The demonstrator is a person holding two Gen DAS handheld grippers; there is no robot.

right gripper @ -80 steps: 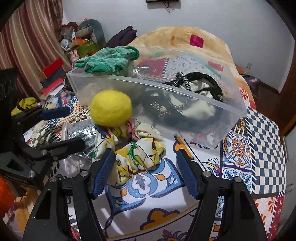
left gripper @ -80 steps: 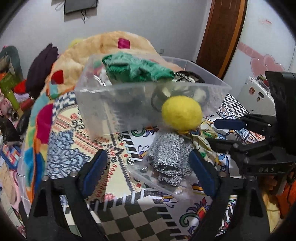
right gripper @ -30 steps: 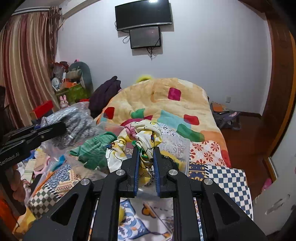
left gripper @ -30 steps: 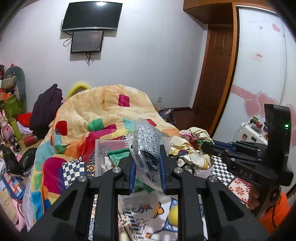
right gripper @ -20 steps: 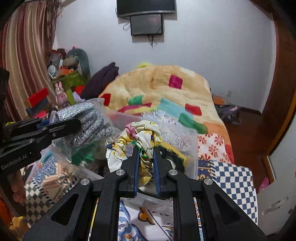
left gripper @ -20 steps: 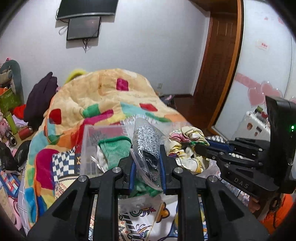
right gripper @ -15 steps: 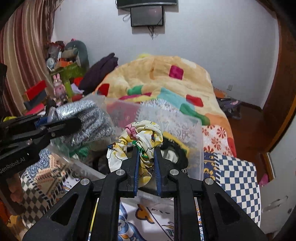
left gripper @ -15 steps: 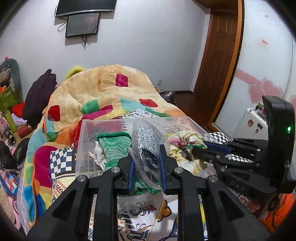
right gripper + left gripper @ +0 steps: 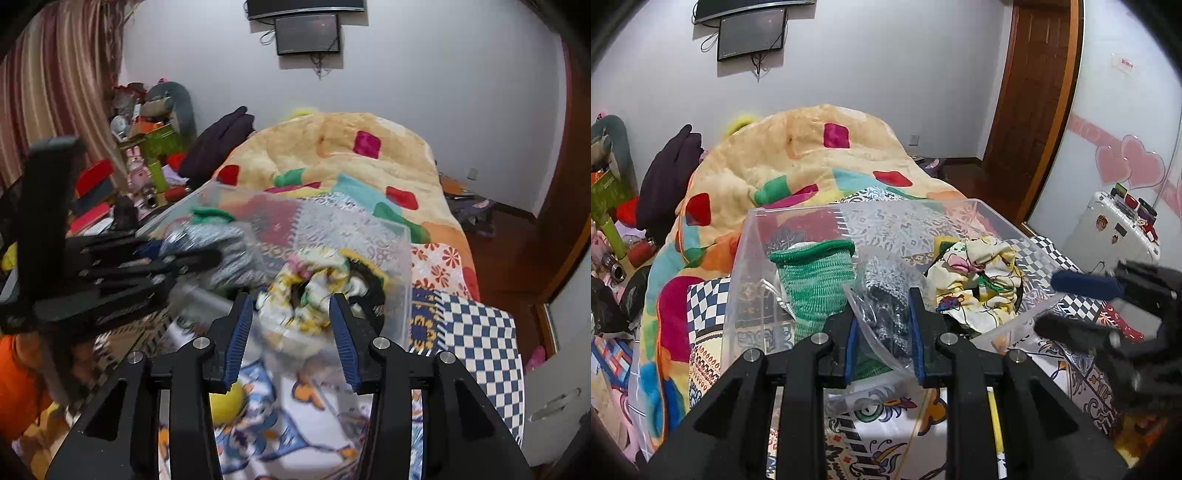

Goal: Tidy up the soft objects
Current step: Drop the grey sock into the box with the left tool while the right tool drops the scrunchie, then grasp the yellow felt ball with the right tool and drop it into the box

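Observation:
A clear plastic bin (image 9: 753,236) stands on the patterned bed cover. My left gripper (image 9: 882,325) is shut on a clear bag holding a grey knit item (image 9: 886,291), held over the bin's near edge beside a green knit piece (image 9: 816,273). My right gripper (image 9: 291,321) is open. The yellow floral cloth (image 9: 306,295) lies loose between its fingers, inside the bin (image 9: 402,280). That cloth also shows in the left wrist view (image 9: 975,284). A yellow felt ball (image 9: 225,402) lies on the cover below the right gripper.
A folded quilt (image 9: 820,162) with coloured patches lies behind the bin. A black strap item (image 9: 369,288) sits in the bin's right end. Cluttered shelves (image 9: 140,147) stand at the left, a white suitcase (image 9: 1108,229) and a wooden door (image 9: 1030,110) at the right.
Both grippers came down to the bin. My right gripper opened and let go of the floral cloth, which now lies in the bin. My left gripper still holds the bagged grey knit.

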